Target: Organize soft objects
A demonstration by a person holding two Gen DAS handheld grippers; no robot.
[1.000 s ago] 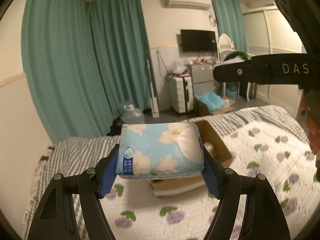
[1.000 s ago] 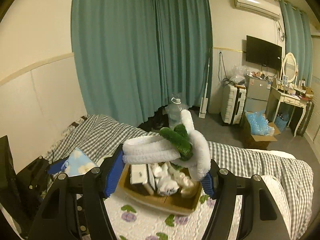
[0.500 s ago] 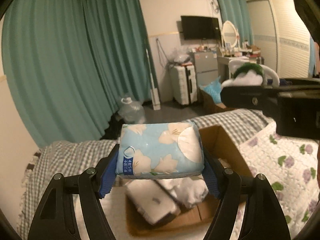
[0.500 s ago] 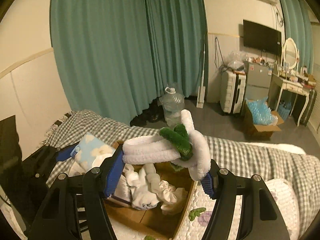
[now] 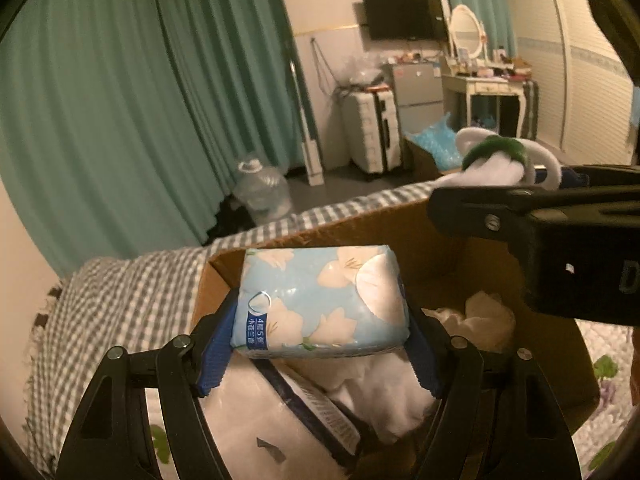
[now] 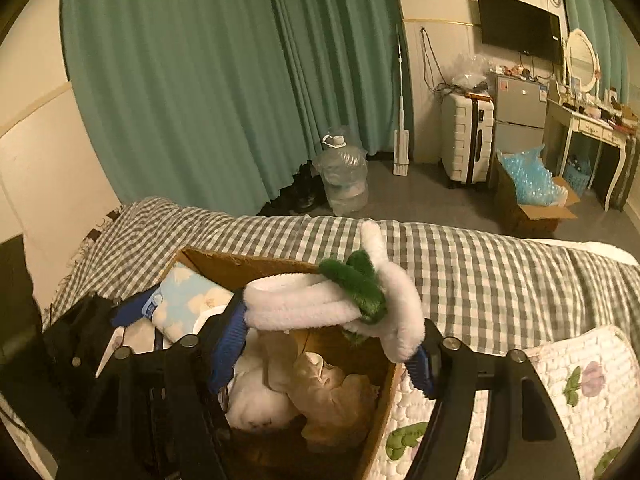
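Cardboard box (image 5: 400, 232) now sat under both grippers: left gripper (image 5: 320, 344) clamped tissue pack (image 5: 320, 300), right gripper (image 6: 328, 344) clamped plush headband (image 6: 332, 304), both ready to drop.

My left hand-held gripper (image 5: 320, 344) was matte black plastic, two angular linkage arms dotted with round silver screws, each ending in a ribbed blue pad (image 5: 218, 354). My right hand-held gripper (image 6: 326, 346) was built the same: black arms, silver screws, blue pads (image 6: 228, 354). Its black side carried pale lettering, cut off at the frame's edge.

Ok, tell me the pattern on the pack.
Light blue with white flowers; left wrist view shows the tissue pack best.
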